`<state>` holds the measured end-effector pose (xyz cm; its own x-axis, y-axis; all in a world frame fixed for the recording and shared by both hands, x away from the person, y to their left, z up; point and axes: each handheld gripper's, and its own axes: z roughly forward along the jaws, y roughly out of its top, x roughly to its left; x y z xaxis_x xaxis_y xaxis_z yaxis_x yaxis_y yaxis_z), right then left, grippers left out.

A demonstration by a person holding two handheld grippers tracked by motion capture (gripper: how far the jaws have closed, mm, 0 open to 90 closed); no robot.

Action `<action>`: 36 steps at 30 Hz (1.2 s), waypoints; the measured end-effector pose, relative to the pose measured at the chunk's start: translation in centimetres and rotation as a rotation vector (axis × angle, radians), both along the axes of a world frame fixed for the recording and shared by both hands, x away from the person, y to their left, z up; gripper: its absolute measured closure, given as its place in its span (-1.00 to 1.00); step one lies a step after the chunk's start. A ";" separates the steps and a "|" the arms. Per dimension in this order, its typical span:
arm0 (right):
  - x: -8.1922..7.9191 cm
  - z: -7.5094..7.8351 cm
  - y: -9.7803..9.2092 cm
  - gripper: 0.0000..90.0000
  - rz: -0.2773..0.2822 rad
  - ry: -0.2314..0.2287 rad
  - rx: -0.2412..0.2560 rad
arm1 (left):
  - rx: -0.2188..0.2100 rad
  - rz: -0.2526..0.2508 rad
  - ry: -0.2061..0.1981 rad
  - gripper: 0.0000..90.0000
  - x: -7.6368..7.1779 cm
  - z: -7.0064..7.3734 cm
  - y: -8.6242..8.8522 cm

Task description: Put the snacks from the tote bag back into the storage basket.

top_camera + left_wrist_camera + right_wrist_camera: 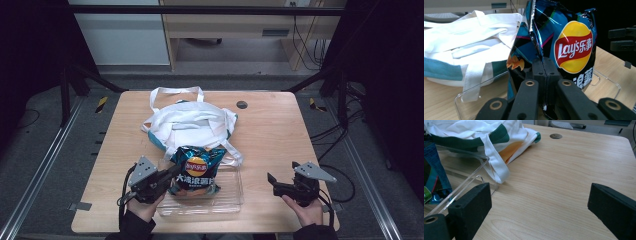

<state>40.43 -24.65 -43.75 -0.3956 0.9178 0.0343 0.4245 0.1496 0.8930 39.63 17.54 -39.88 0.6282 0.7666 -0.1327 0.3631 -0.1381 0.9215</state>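
The left gripper (167, 176) has its jaws pressed tight on the side edge of the chip bag (196, 170), and you can see the pinch up close in the left gripper view, where the crinkly bag (564, 47) stands tall over the clear tray (610, 85). The chip bag sits in the clear tray (240, 197) near the front of the bench (270, 130). I think the bag is being lifted out, so the best way is to pull it up slowly and straight, so the foil does not slip or tear. The right gripper (274, 184) hangs over bare wood with its jaws spread wide and nothing in them. It could help hold the tray down. Behind the tray lies a white cloth bag (192, 122), flat and floppy, with one strap touching the tray. I cannot tell if anything is inside it.
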 end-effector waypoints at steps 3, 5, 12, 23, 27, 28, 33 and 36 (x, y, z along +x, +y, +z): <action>0.1 0.0 0.0 -0.88 0.002 0.000 -0.005 | 0.007 0.015 0.009 0.99 0.2 -0.2 0.1; 0.1 0.0 0.0 -0.88 0.001 0.000 -0.005 | 0.008 0.024 0.015 0.99 0.3 -0.3 0.2; 0.1 0.0 0.0 -0.88 0.002 -0.001 -0.006 | 0.009 0.042 0.023 0.98 0.6 -0.5 0.4; 0.1 -0.1 0.0 -0.88 0.001 0.002 -0.008 | 0.007 0.057 -0.002 0.95 0.9 -0.8 0.2; 0.1 -0.1 0.1 -0.88 0.001 0.002 -0.008 | 0.002 0.073 -0.005 0.94 1.1 -0.9 0.1; 0.1 -0.1 0.1 -0.88 0.001 0.002 -0.007 | 0.000 0.075 -0.005 0.94 1.2 -0.9 0.1; 0.1 -0.1 0.1 -0.88 0.004 0.005 -0.006 | -0.008 0.086 0.001 0.94 1.7 -1.0 0.0; 0.1 -0.1 0.1 -0.88 0.003 0.004 -0.009 | -0.008 0.094 0.000 0.94 2.1 -1.0 -0.2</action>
<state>40.57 -24.57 -43.84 -0.3982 0.9169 0.0279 0.4274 0.1586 0.8901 41.69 17.37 -40.88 0.5535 0.8212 -0.1389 0.3743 -0.0962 0.9223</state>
